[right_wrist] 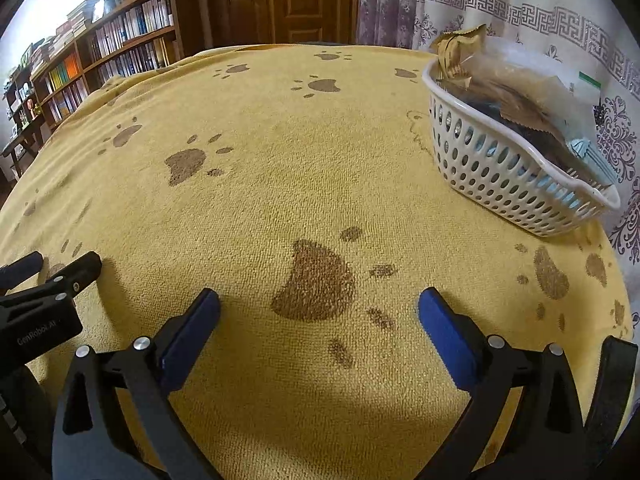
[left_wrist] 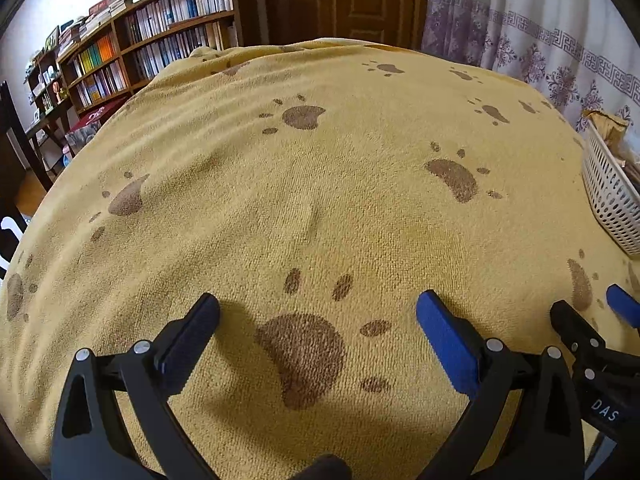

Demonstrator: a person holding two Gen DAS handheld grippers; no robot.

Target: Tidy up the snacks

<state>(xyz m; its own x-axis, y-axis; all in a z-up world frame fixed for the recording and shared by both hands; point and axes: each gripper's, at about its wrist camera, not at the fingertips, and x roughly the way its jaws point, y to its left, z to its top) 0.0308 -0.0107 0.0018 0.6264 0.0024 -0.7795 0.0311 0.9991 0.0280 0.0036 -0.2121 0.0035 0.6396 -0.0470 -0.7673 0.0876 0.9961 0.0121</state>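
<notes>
A white perforated plastic basket (right_wrist: 500,172) stands at the right side of the table and holds several snack packets (right_wrist: 520,96), gold, brown and pale blue. Its corner also shows in the left wrist view (left_wrist: 612,196). My left gripper (left_wrist: 318,306) is open and empty, low over the cloth near the front edge. My right gripper (right_wrist: 320,302) is open and empty, low over the cloth, in front and to the left of the basket. Each gripper shows at the edge of the other's view, the right one (left_wrist: 592,320) and the left one (right_wrist: 60,272).
A yellow towel cloth with brown paw prints (right_wrist: 280,168) covers the table. A bookshelf (left_wrist: 152,40) stands at the back left, a wooden door (right_wrist: 296,0) behind, and a patterned curtain (right_wrist: 500,4) at the right beside the basket.
</notes>
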